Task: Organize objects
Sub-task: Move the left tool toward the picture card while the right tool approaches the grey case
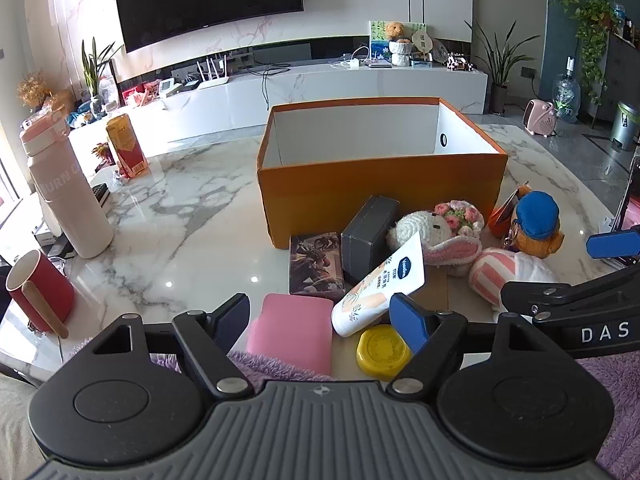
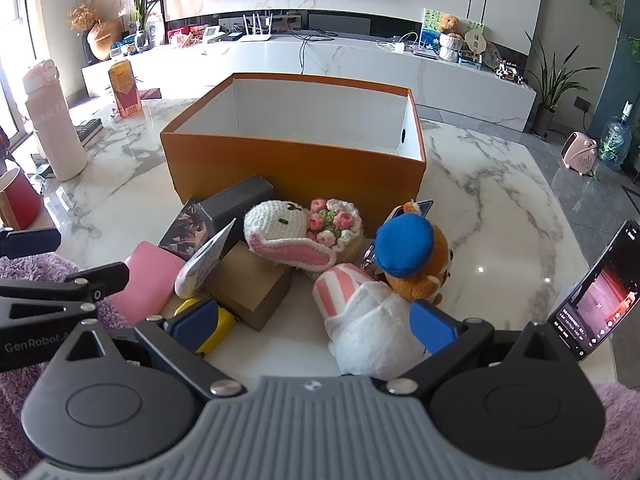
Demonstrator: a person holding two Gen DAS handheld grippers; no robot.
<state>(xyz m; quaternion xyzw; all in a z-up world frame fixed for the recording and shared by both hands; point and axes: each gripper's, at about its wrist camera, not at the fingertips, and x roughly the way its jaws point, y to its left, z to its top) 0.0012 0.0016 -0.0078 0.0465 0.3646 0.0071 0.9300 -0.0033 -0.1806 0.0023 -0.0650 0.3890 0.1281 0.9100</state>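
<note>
One orange box (image 1: 380,184) stands open on the marble desk (image 1: 180,216), with three soft toys, three small boxes, one pink case (image 1: 290,330), one yellow tin (image 1: 384,346) and one "Vaseline" tube (image 1: 380,284) heaped just before it. The left gripper (image 1: 320,320) and right gripper (image 2: 316,320) hover low, fingers spread, grasping nothing.

Both hand-held grippers (image 1: 320,320) (image 2: 316,324) wide-jawed
</note>
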